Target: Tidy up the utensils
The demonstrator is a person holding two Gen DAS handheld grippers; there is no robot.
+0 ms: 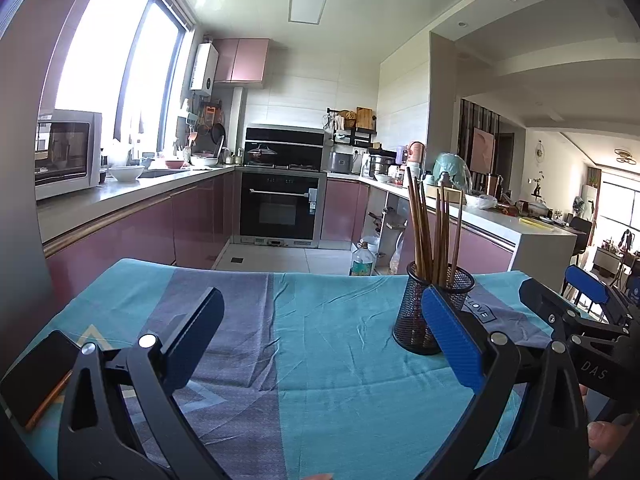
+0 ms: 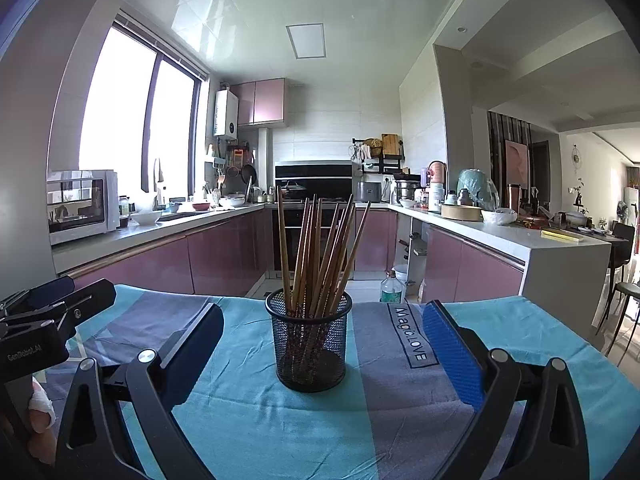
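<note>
On the blue cloth (image 2: pixel 256 420), a mesh cup (image 2: pixel 310 342) filled with chopsticks (image 2: pixel 316 248) is seen upright, ahead of the right gripper (image 2: pixel 324 350); both it and the left gripper (image 1: pixel 320 334) are spread wide, empty.

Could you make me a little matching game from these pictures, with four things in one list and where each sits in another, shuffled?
Things:
1. chopsticks
2. mesh cup
3. phone
4. microwave

Places:
A. on the kitchen counter by the window
B. on the striped cloth, ahead of the right gripper
C. standing inside the black holder
D. at the table's left edge, beside the left gripper

Pairs: 1-C, 2-B, 3-D, 4-A
</note>
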